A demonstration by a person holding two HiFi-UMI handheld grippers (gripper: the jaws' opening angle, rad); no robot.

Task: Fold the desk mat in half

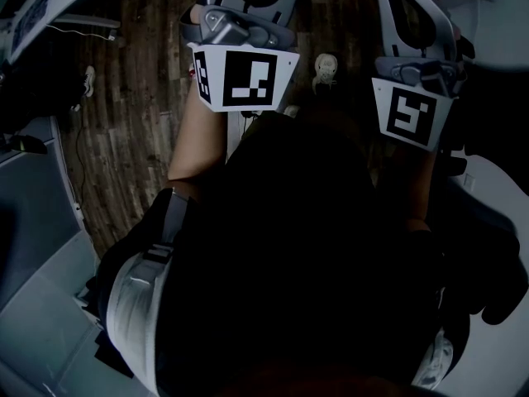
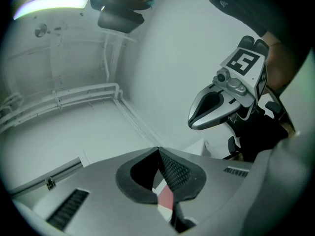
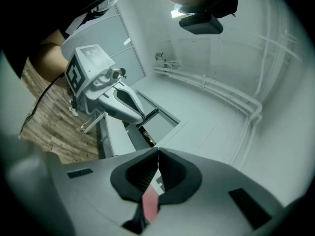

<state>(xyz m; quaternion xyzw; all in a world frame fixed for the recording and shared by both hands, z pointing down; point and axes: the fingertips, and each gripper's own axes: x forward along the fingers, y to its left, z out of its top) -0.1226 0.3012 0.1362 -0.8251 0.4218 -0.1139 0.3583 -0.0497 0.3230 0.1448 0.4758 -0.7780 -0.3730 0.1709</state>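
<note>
Left tool: closed, empty.
Right tool: closed, empty.
Desk mat: not seen.
Advice: tools to be opened before mat edge is gripped.

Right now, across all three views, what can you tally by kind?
Hand-held grippers: 2, the left hand-held gripper and the right hand-held gripper, both shut and empty.
White shoes on the floor, as far as I can tell: 2.
Desk mat: 0 in view.
Total: 4.
</note>
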